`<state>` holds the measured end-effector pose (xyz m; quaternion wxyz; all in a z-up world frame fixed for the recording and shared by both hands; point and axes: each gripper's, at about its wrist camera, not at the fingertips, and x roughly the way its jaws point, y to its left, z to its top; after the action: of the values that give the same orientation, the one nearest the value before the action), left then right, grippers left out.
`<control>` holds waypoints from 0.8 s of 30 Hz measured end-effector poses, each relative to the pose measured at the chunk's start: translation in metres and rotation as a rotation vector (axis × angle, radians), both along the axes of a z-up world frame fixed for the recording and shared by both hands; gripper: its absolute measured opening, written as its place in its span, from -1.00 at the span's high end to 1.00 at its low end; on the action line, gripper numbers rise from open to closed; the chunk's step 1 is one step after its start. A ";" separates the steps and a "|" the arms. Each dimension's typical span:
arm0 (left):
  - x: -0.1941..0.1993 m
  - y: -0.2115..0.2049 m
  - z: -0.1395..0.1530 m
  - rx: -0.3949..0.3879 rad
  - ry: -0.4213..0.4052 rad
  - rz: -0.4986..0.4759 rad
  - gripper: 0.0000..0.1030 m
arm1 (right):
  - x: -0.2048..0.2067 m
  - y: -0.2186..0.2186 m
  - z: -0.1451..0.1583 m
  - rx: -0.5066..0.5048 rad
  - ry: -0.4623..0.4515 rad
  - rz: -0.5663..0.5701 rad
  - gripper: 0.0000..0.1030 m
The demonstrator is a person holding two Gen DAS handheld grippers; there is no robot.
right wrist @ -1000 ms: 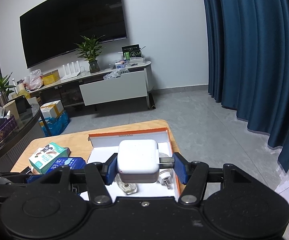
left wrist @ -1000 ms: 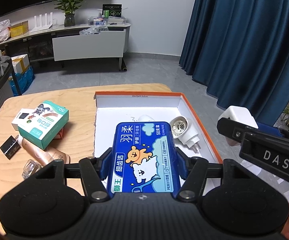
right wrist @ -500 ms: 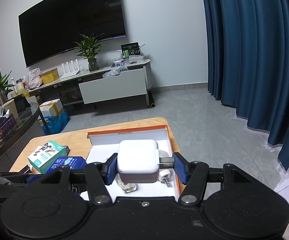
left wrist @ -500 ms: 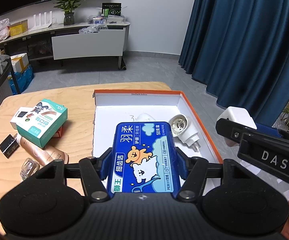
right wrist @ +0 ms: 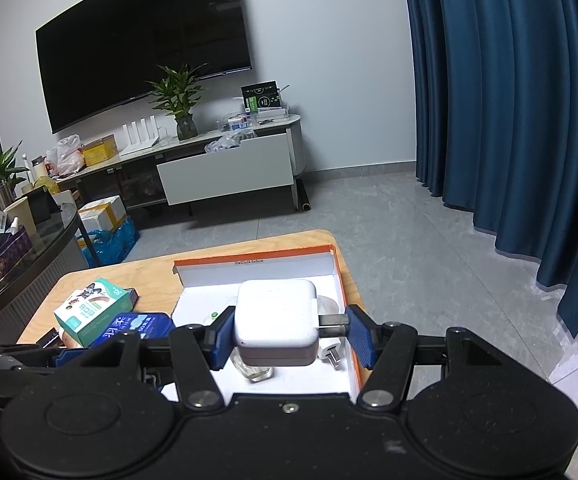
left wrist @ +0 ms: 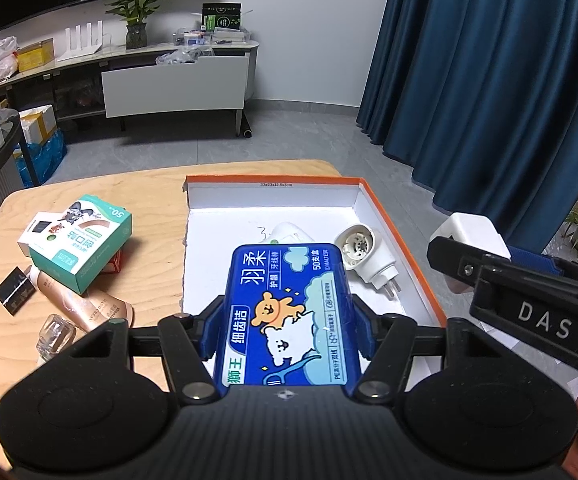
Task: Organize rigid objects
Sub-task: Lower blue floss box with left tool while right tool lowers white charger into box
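Your left hand-held gripper (left wrist: 287,332) is pinching the blue floss-pick case (left wrist: 287,312) by its long sides, so the case's long axis runs straight ahead along the fingers, toward the far wall of the orange-rimmed box (left wrist: 399,236). The case hangs over the box's near half, with bare white floor directly below and ahead of it; the white round plug (left wrist: 363,254) lies just to its right. Your right hand-held gripper (right wrist: 289,330) clamps the white charger (right wrist: 275,318), one pad on its body and the other on the prongs (so its prong axis lies across the jaws). It hovers over the box's near right part, above a small glass bottle (right wrist: 255,372) and another plug. Both loads look ready to go down; I judge the left has the clearer drop. The teal carton (left wrist: 83,248) and other clutter wait on the bench (left wrist: 149,208), nearer your left hand.
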<state>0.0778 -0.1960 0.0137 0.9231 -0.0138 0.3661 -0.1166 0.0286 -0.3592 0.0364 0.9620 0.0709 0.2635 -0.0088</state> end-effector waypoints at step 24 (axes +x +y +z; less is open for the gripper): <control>0.000 -0.001 -0.001 -0.001 -0.005 -0.005 -0.23 | 0.002 0.000 -0.001 0.003 0.002 0.000 -0.36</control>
<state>0.0775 -0.1973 0.0129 0.9237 -0.0130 0.3638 -0.1191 0.0307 -0.3595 0.0351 0.9616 0.0725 0.2645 -0.0086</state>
